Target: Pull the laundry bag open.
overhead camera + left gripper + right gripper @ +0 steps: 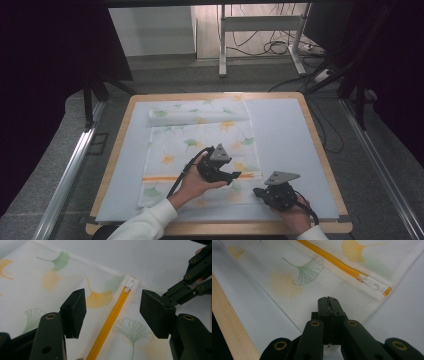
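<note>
Currently, pouch [200, 160] lying flat on desk [320, 150]: right gripper [329, 302] is clamping its corner with jaws together, left gripper [112, 312] is straddling the zip [110, 320], jaws apart, needing centring on slider [130, 284] before closing.

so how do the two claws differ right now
The left claw is open, its jaws standing either side of the orange zipper; the right claw is shut on the bag, at its edge. In the high view the left claw is over the bag near the zipper's end, the right claw beside its corner. Both are black, each in a hand.
</note>
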A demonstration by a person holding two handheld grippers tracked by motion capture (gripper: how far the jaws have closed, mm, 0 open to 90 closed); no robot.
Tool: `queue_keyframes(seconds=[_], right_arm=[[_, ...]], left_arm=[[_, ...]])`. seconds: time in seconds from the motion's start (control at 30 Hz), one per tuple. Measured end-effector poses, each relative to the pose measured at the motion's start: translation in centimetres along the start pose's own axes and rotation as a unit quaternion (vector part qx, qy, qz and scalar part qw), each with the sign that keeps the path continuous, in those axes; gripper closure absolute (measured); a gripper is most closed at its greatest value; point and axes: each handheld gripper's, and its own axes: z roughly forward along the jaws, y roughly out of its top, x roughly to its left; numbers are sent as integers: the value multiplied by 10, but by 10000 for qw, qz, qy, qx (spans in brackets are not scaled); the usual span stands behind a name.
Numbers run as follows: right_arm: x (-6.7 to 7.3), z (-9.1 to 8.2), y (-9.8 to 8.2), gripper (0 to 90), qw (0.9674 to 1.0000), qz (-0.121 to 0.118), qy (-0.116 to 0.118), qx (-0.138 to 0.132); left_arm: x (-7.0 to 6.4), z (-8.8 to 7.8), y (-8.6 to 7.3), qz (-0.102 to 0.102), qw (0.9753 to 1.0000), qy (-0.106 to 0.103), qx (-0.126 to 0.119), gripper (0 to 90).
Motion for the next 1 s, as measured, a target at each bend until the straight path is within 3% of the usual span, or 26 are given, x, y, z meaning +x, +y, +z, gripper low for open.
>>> queue_keyframes(seconds=[0.37,0.7,0.9,1.0], right_arm=[[0,1,0,891,10000,3,23,13],[0,2,0,891,10000,41,32,43],[-2,3,1,890,10000,18,26,51],[-2,3,1,891,10000,28,31,57]], left_arm=[[-3,32,14,-99,9998,-159,113,394],[-9,49,26,84,9995,-226,219,424],[-8,60,28,273,9984,-202,453,449],[-9,67,29,252,9983,-228,476,459]])
